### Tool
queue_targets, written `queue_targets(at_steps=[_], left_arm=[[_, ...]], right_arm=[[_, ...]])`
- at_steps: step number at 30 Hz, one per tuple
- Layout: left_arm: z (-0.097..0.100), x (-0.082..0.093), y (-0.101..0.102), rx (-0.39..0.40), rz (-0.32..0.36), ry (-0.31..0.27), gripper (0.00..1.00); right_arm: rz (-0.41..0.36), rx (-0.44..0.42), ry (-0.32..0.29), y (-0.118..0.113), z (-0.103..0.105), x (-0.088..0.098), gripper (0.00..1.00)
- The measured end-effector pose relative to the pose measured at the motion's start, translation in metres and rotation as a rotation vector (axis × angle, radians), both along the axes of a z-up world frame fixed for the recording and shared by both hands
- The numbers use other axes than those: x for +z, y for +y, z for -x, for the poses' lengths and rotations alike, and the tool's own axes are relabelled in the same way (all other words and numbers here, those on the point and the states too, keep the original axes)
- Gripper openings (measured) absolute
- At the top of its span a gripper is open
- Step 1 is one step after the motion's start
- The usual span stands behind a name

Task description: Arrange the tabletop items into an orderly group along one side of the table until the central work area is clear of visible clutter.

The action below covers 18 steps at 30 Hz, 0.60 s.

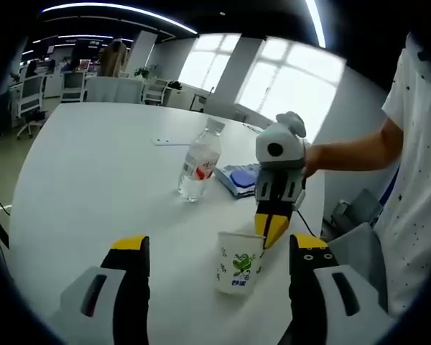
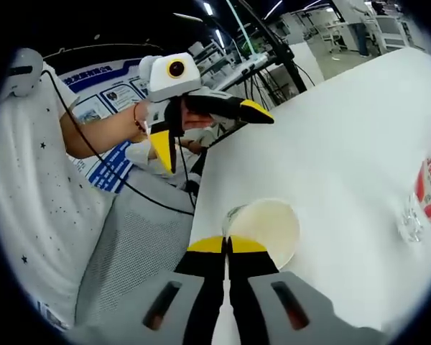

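Observation:
A white paper cup (image 1: 237, 264) with a green print stands upright near the white table's (image 1: 93, 180) edge. My right gripper (image 1: 271, 231) comes in from the right, its yellow tips pinched on the cup's rim. In the right gripper view its jaws (image 2: 227, 244) are shut together at the near rim of the cup (image 2: 267, 231), which looks empty. My left gripper (image 1: 220, 243) is open, one jaw on each side of the cup and short of it. In the right gripper view the left gripper (image 2: 212, 136) hangs open above the table edge. A clear water bottle (image 1: 200, 162) with a red label stands farther in.
A blue flat pack (image 1: 241, 178) lies behind the bottle, and a small flat item (image 1: 161, 141) lies farther back. The bottle's edge (image 2: 424, 205) shows at the right. A person in a white dotted shirt (image 2: 36, 187) and a grey mesh chair (image 2: 140, 251) stand by the table edge.

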State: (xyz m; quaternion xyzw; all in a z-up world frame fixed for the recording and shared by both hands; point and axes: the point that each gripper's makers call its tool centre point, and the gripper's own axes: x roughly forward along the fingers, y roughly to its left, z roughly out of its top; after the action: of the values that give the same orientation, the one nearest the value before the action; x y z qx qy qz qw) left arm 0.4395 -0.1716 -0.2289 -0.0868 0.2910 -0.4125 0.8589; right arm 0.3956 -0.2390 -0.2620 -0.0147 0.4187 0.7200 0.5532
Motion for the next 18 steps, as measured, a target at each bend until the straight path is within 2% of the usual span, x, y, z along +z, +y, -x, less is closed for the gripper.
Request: queue_targets(at_steps=[2, 11, 13, 18], left_arm=[[0.000, 0.001, -0.001, 0.000, 0.002, -0.002, 0.81], [0.000, 0.006, -0.008, -0.013, 0.009, -0.015, 0.81], [0.000, 0.008, -0.011, -0.020, 0.008, -0.023, 0.81], [0.001, 0.011, -0.015, -0.033, 0.010, -0.032, 0.81]], right_arm=[[-0.003, -0.016, 0.000, -0.004, -0.002, 0.006, 0.00], [0.034, -0.098, -0.093, -0.045, -0.027, 0.030, 0.00], [0.060, -0.124, -0.141, -0.059, -0.038, 0.036, 0.00], [0.088, -0.177, -0.205, -0.081, -0.056, 0.050, 0.00]])
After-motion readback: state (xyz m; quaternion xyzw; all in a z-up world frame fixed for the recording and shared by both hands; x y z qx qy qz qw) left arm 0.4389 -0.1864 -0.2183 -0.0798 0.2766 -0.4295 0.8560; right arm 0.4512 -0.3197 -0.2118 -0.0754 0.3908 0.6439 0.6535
